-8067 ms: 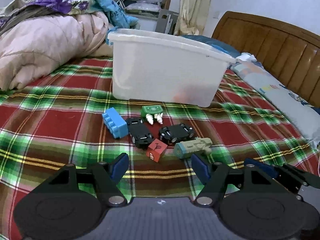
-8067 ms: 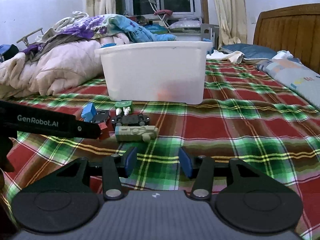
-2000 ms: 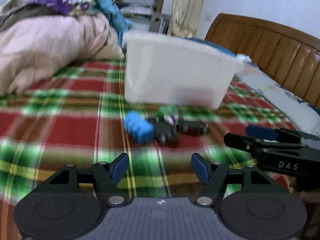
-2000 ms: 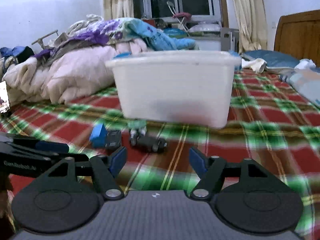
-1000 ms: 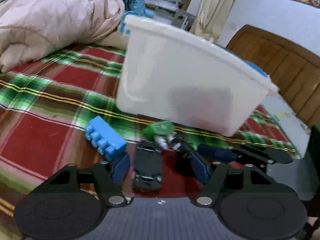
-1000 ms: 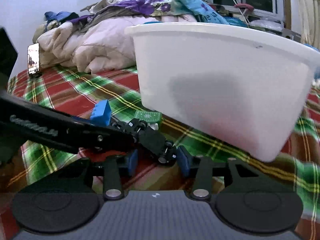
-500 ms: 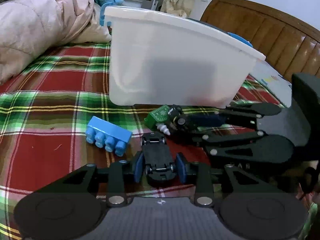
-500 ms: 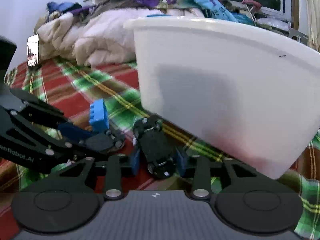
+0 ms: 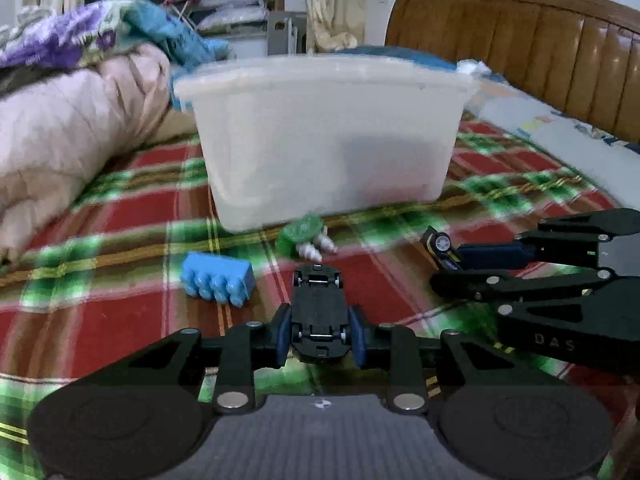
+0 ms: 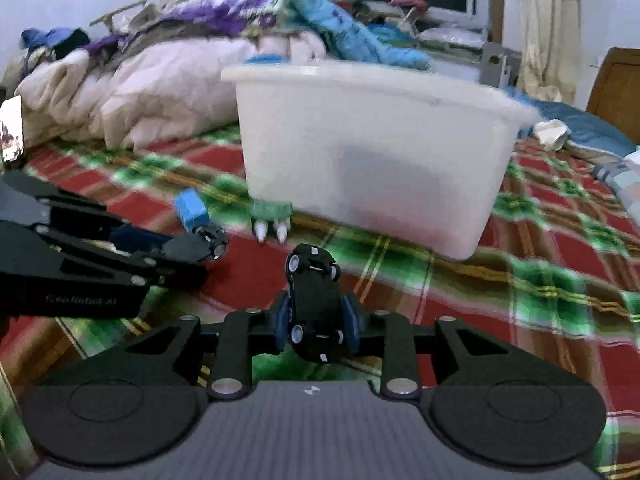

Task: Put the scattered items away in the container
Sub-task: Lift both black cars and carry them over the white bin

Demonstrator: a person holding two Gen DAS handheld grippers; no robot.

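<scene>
My left gripper [image 9: 319, 334] is shut on a black toy car [image 9: 319, 312], belly up, held above the plaid bedspread. My right gripper [image 10: 316, 326] is shut on a second black toy car [image 10: 314, 300], also lifted; this car also shows at the right of the left wrist view [image 9: 440, 250]. The white plastic bin [image 9: 324, 140] stands ahead of both grippers, and it shows in the right wrist view [image 10: 372, 152] too. A blue toy block [image 9: 218, 278] and a green toy with white prongs [image 9: 304, 236] lie on the bed in front of the bin.
A heap of pink and purple quilts [image 9: 68, 120] fills the left. The wooden headboard [image 9: 520, 40] and a pillow [image 9: 560, 140] are at the right. A phone [image 10: 11, 128] stands at the far left of the right wrist view.
Both grippers have lifted their cars off the bedspread and drawn back from the bin. Earlier, both closed on the cars; the red cube and the tan toy are no longer in view.
</scene>
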